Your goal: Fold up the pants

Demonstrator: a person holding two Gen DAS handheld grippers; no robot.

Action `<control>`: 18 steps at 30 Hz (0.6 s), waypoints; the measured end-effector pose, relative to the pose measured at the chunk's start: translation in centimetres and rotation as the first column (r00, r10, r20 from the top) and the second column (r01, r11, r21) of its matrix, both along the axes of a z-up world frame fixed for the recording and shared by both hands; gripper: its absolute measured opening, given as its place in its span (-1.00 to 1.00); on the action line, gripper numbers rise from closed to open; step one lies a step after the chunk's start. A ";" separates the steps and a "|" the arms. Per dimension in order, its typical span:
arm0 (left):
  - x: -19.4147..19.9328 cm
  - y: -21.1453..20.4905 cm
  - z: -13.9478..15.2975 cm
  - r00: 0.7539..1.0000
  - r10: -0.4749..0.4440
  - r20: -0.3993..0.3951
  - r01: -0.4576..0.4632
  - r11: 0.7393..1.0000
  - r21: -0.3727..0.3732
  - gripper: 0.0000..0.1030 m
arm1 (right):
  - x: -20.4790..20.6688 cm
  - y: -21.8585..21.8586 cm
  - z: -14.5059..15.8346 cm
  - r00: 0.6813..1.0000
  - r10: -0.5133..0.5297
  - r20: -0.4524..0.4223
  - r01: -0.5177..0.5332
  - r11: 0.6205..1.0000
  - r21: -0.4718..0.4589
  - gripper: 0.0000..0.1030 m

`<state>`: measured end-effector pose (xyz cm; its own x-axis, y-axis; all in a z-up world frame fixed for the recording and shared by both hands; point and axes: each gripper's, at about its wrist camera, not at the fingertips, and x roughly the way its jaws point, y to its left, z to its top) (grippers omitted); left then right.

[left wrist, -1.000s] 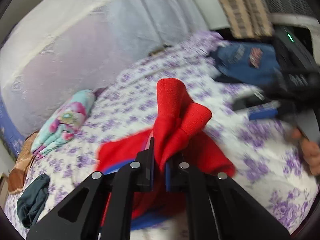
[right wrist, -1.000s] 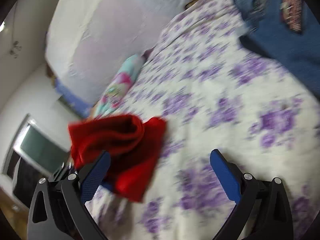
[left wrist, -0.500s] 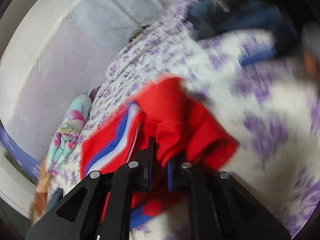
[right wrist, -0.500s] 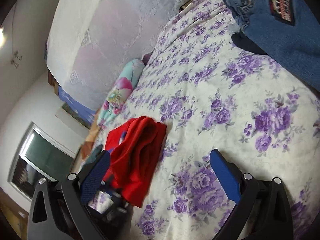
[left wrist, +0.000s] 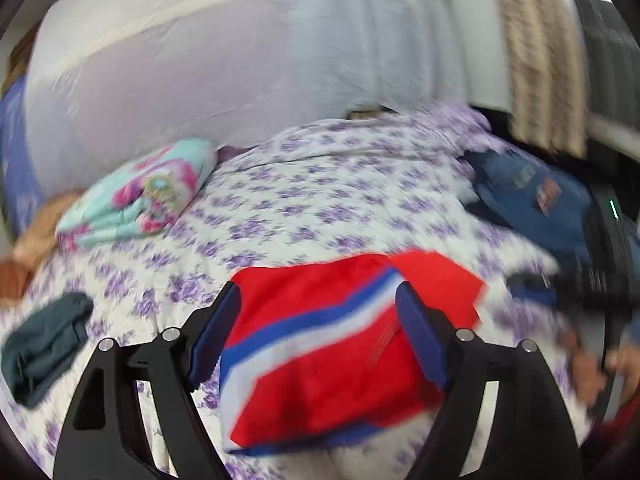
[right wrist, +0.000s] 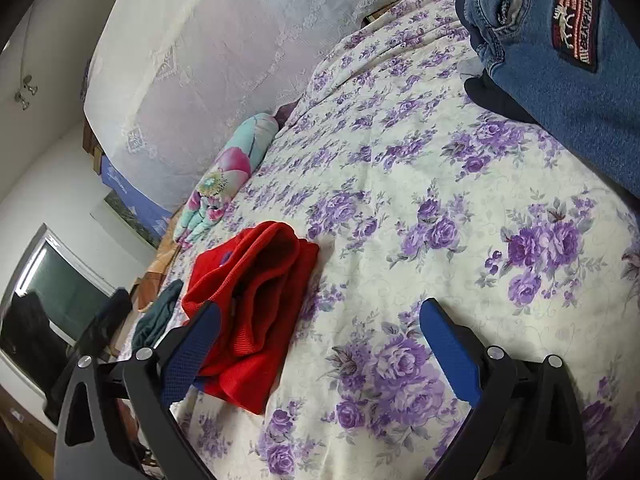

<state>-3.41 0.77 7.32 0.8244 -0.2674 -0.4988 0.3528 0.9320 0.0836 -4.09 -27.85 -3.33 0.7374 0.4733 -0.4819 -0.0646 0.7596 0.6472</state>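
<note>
Bedspread (right wrist: 420,208) holds one folded red pants (right wrist: 256,304), one jeans (right wrist: 560,60).

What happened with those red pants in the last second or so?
The left tool let go of the red pants: its jaws are opening, and the pants now lie folded on the floral bedspread. The right tool stayed open and empty; the jeans stayed put.

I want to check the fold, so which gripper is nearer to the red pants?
Left. The left gripper hovers directly over the red pants, jaws opening, not pressing them. The right gripper stands beside the pants, over bare bedsheet.
</note>
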 end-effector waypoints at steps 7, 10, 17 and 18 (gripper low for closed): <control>0.1 -4.1 -7.9 0.994 -0.043 -0.102 0.069 0.961 0.268 0.63 | -0.5 0.4 1.0 0.997 -0.077 0.024 0.079 0.993 -0.092 0.93; 1.3 -2.8 -8.0 0.984 -0.040 -0.174 0.071 0.982 0.176 0.77 | -0.3 2.7 3.5 0.996 -0.046 0.076 0.059 0.981 -0.184 0.93; 2.2 -0.8 -8.2 0.974 -0.042 -0.223 0.060 0.996 0.073 0.90 | 2.1 10.2 5.6 0.996 0.054 0.068 -0.010 0.845 -0.534 0.93; 2.2 -0.9 -8.3 0.974 -0.043 -0.224 0.060 0.996 0.073 0.90 | 2.4 10.3 4.2 0.999 0.010 0.034 0.013 0.800 -0.600 0.93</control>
